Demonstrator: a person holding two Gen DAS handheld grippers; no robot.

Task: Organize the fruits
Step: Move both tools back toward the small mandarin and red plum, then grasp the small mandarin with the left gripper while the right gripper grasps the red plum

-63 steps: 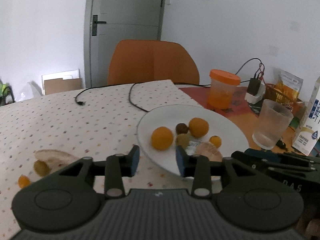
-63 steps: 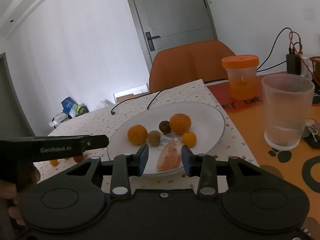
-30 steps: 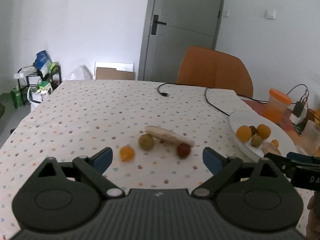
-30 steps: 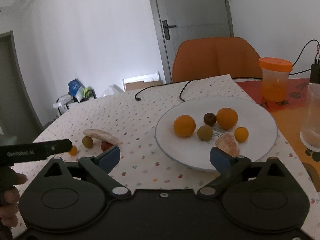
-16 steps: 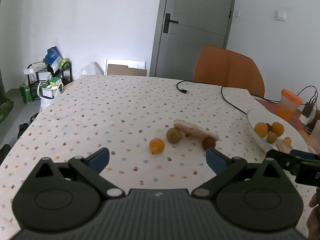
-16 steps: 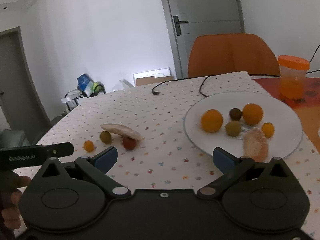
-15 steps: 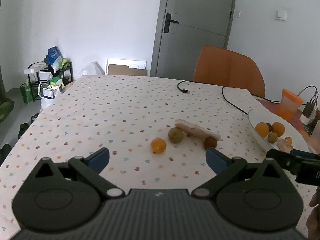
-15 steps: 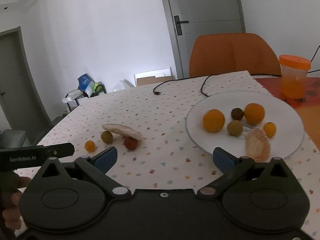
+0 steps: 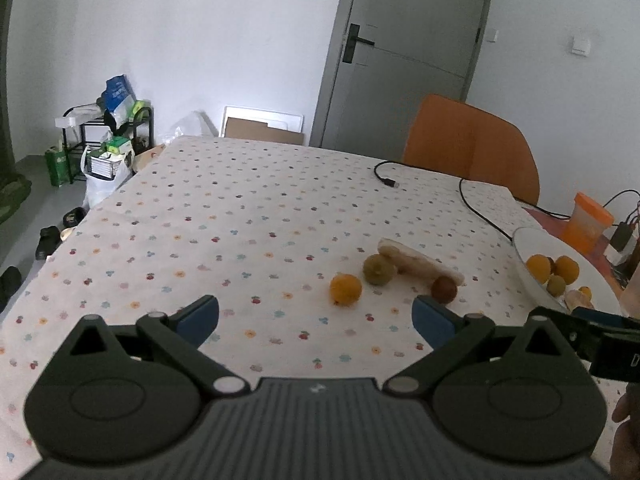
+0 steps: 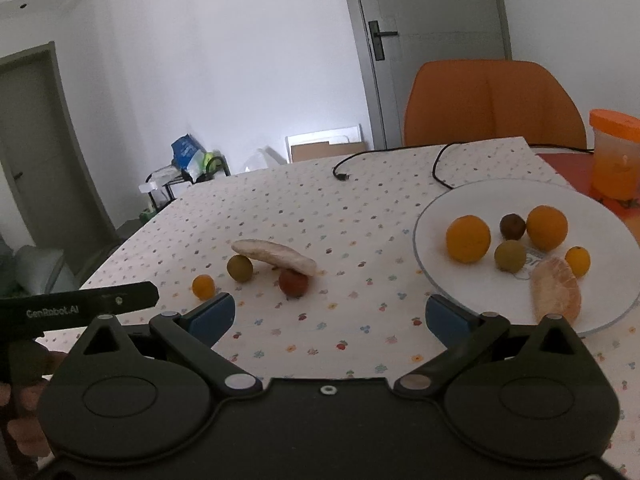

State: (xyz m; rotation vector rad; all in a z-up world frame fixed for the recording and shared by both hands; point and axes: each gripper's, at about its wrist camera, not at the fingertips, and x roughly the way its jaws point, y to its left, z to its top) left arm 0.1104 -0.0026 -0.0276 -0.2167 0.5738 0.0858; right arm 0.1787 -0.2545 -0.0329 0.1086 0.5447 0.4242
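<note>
Both tools are hovering above the bench (image 9: 240,216) with jaws spread wide, gripping nothing: left tool (image 9: 316,318), right tool (image 10: 330,314). Four loose fruits are lying at 12 o'clock of the right tool: small orange (image 10: 203,286), green fruit (image 10: 239,268), pale slice (image 10: 274,255), red fruit (image 10: 293,283). The plate (image 10: 600,208) is sitting at 2 o'clock, carrying six fruits.

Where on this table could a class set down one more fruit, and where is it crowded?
Bare tablecloth lies left of the small orange, and between the red fruit and the plate. The plate's far half is bare; its near half is crowded with six fruits.
</note>
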